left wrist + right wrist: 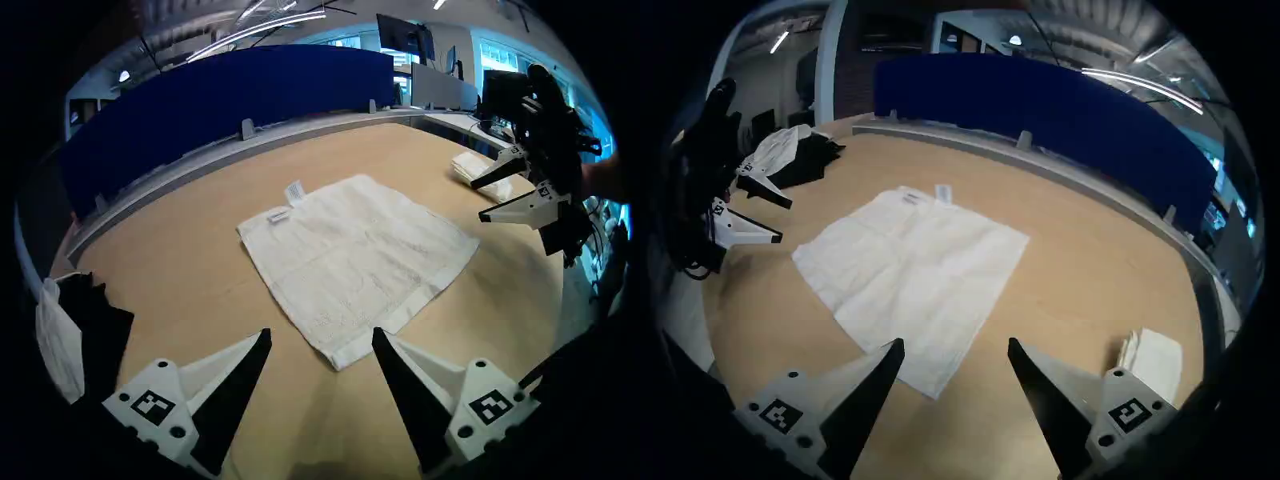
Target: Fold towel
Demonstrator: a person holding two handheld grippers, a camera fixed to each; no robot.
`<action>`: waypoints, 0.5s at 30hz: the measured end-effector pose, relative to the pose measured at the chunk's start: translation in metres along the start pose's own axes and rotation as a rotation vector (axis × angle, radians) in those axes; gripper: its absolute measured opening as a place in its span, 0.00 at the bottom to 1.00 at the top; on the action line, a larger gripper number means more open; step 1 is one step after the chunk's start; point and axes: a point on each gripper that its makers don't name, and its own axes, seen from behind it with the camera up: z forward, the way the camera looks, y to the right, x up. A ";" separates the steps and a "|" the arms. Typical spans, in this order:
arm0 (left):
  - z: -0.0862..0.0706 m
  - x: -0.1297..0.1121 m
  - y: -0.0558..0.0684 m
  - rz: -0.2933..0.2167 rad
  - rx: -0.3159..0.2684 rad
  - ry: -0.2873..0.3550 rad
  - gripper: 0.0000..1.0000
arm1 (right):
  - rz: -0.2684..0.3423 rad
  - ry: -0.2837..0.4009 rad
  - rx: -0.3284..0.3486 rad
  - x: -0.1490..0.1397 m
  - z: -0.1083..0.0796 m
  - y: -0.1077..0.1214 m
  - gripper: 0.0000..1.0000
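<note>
A white towel (356, 260) lies flat and unfolded on the wooden table (200, 264), its tags at the far corner. My left gripper (320, 352) hangs open just above the towel's near corner, nothing between its fingers. In the left gripper view the right gripper (488, 200) hovers open beyond the towel's right side. The right gripper view has the same towel (912, 268) spread out, with my right gripper (956, 360) open over its near edge. Off to the left there, the left gripper (768, 216) stands open beside the towel.
A folded white towel (480, 172) rests at the table's far right, seen again near my right fingers (1152, 360). Black and white cloths (792, 156) lie piled at the other end. A blue divider (224, 104) runs along the back edge.
</note>
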 end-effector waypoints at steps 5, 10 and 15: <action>0.007 -0.009 0.004 -0.007 -0.019 -0.032 0.94 | -0.002 -0.020 0.010 -0.008 0.004 -0.004 1.00; 0.016 -0.020 0.008 -0.012 -0.040 -0.065 0.94 | -0.001 -0.041 0.012 -0.016 0.009 -0.007 1.00; 0.023 -0.030 0.011 -0.013 -0.054 -0.094 0.94 | 0.005 -0.055 0.016 -0.023 0.012 -0.010 1.00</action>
